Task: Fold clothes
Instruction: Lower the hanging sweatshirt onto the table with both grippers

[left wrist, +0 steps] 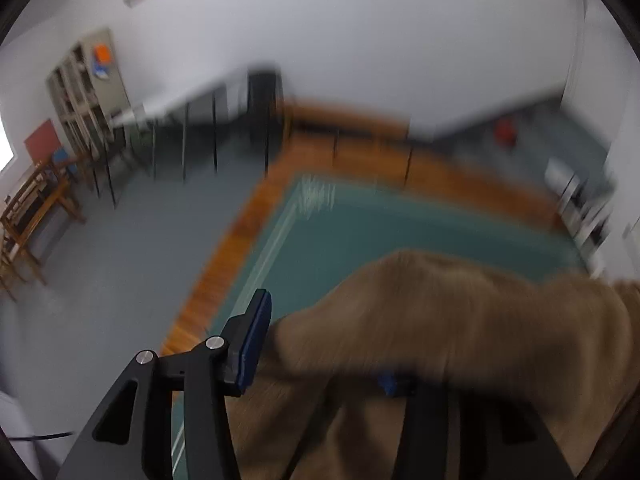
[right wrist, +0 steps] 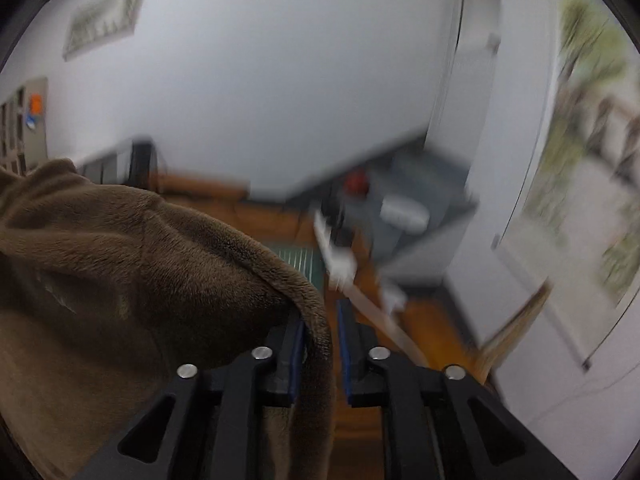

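A brown fleece garment [left wrist: 440,320] hangs lifted above the green table top [left wrist: 360,224]. In the left wrist view my left gripper [left wrist: 320,356] has its jaws wide apart; the cloth is draped over the right finger, whose blue pad [left wrist: 386,383] only peeks out. The left finger [left wrist: 252,344] is bare. In the right wrist view the same garment [right wrist: 120,264] fills the left side. An edge of it runs between the blue pads of my right gripper [right wrist: 322,348], which stand narrowly apart around the cloth.
The table has a wooden border [left wrist: 224,264]. Wooden chairs [left wrist: 32,216] and a shelf unit [left wrist: 88,76] stand at the left by the wall. White items [right wrist: 340,264] lie on the table's far right. A red object [right wrist: 356,182] sits on the grey floor.
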